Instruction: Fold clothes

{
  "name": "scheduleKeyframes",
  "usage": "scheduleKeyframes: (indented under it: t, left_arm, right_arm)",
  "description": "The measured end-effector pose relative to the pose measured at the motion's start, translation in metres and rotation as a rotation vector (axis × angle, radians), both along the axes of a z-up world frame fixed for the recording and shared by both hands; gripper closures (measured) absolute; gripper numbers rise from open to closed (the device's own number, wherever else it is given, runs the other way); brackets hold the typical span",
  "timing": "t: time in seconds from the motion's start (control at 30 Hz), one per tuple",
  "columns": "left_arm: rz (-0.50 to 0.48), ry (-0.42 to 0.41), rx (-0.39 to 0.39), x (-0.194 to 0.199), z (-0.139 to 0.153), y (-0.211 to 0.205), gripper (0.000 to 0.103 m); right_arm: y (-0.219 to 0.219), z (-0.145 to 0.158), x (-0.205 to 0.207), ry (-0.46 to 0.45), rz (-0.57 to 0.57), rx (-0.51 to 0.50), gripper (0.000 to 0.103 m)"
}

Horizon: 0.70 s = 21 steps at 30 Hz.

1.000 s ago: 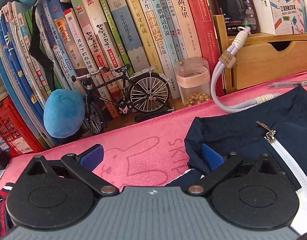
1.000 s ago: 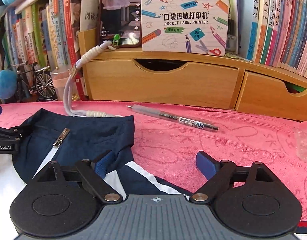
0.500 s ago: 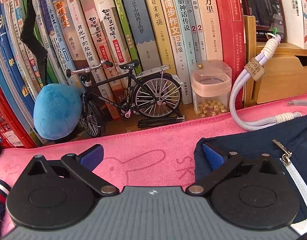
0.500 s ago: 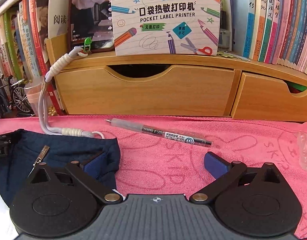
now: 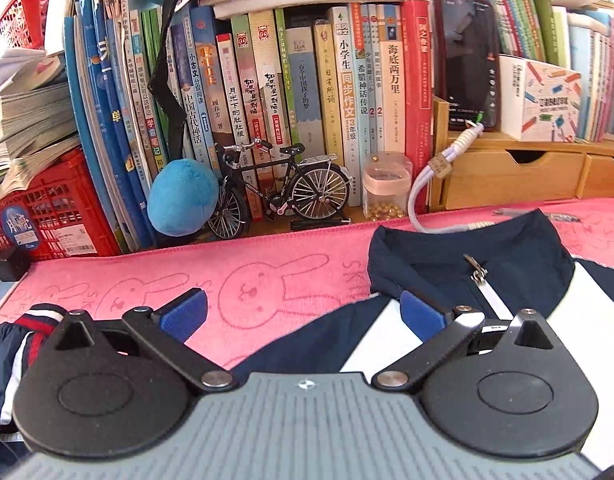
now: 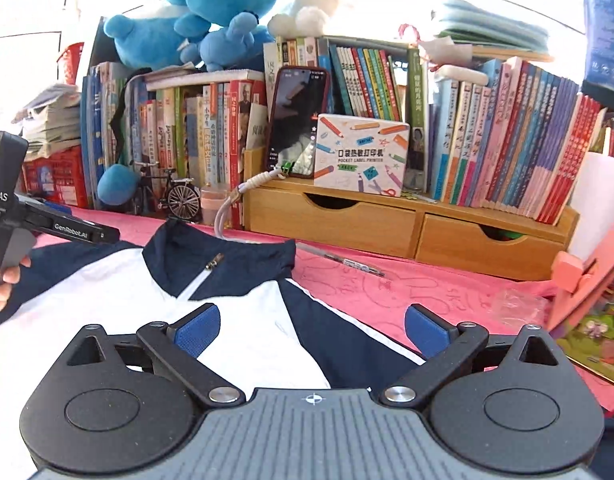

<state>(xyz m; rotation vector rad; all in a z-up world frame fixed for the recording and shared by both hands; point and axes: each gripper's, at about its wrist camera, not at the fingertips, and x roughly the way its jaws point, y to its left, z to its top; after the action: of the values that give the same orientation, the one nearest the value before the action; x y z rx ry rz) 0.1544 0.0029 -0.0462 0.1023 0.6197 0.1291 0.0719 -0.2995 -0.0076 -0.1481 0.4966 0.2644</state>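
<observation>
Both hand-held grippers raised; jacket point(image 6: 243, 312) flat

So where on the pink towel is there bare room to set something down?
Free: the pink towel left of the jacket collar, in front of the toy bicycle; and right of the jacket, below the pen. Crowded: the far right, with a plastic wrapper and pink stand.

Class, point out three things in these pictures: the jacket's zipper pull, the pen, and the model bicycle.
zipper pull point(image 6: 214, 261), right wrist view, on its metal tab.
pen point(image 6: 349, 263), right wrist view, mid-barrel.
model bicycle point(image 5: 281, 184), left wrist view, on its frame.
</observation>
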Motion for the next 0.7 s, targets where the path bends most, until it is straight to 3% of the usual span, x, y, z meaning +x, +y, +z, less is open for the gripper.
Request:
scheduleKeyframes:
  t: [0.13,0.27,0.37,0.63,0.67,0.7]
  left_arm:
    - [-0.051,0.017,-0.050,-0.048,-0.001,0.000,0.000]
    - [-0.062,0.027,-0.030,-0.062,-0.012,-0.010,0.000]
    - [-0.068,0.034,-0.010,-0.071,-0.020,-0.018,0.000]
    - [-0.084,0.051,0.032,-0.092,-0.039,-0.036,0.000]
    - [-0.083,0.052,0.027,-0.091,-0.038,-0.036,0.000]
    - [-0.083,0.054,0.022,-0.091,-0.038,-0.035,0.000]
  right_arm:
    - [-0.032,-0.007,-0.044,0.013,-0.067,-0.069,0.003]
    - [-0.057,-0.024,-0.065,0.063,-0.124,-0.076,0.003]
    - [-0.062,-0.034,-0.073,0.074,-0.153,-0.083,0.003]
    - [-0.060,-0.044,-0.060,0.086,-0.196,0.020,0.006]
    - [-0.061,-0.045,-0.056,0.091,-0.212,0.025,0.009]
    - [-0.061,-0.047,-0.052,0.097,-0.228,0.029,0.025]
